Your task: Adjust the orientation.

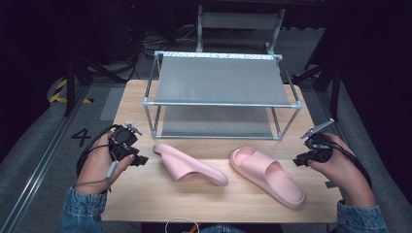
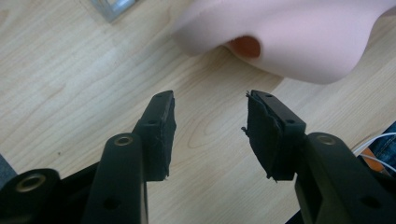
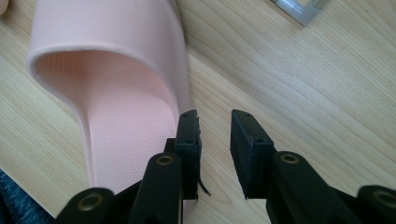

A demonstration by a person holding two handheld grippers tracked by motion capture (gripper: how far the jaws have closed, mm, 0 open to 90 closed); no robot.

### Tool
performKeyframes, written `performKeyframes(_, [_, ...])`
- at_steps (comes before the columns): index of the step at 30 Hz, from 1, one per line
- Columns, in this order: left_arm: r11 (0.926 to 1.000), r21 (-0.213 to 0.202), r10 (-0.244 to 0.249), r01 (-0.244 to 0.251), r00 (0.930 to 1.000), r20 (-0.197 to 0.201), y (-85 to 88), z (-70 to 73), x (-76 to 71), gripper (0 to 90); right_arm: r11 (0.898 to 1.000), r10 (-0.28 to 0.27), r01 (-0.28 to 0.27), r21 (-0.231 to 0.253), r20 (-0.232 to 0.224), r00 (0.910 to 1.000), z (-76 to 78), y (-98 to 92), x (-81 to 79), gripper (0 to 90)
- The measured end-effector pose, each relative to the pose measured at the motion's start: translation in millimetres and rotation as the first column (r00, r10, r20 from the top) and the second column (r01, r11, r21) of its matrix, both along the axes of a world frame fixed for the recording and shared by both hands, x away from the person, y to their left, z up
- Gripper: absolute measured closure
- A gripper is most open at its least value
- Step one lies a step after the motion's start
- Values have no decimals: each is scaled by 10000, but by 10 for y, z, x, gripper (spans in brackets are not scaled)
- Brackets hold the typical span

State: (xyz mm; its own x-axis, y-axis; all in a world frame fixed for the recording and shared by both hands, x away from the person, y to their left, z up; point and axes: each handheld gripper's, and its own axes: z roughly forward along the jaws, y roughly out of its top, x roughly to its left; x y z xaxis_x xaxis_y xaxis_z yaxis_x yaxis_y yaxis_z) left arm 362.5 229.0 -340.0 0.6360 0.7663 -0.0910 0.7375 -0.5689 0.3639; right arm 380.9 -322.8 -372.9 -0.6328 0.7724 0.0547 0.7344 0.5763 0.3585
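Approaching with both sets of jaws apart and empty, I should align my left gripper (image 1: 142, 160) squarely with the tipped slipper (image 1: 189, 165) and my right gripper (image 1: 297, 160) with the flat slipper's (image 1: 267, 175) rim.

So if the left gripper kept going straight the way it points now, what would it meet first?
Probably the pink slipper lying on its side: it sits just ahead of the left gripper, whose jaws stand open over bare table. Depth is hard to judge.

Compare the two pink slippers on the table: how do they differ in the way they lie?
The left slipper lies tipped on its side, its smooth sole showing; the right slipper sits upright, footbed and strap up. The left slipper lies nearer the metal rack. Both are the same pink.
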Motion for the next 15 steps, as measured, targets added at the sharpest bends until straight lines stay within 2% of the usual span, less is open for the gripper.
performKeyframes(7, [9989,108,-445,446,9990,-85,-105,12,13,571,10000,-19,21,-63,174,9998,-13,-30,-19,713])
performKeyframes(12, [9975,41,-708,709,9973,-209,-183,18,35,632,9999,154,-155,67,163,9997,-31,-11,-51,706])
performKeyframes(15, [9930,23,-1182,1182,9928,-169,-272,36,43,653,9998,144,-146,98,167,9998,-40,-17,-71,701])
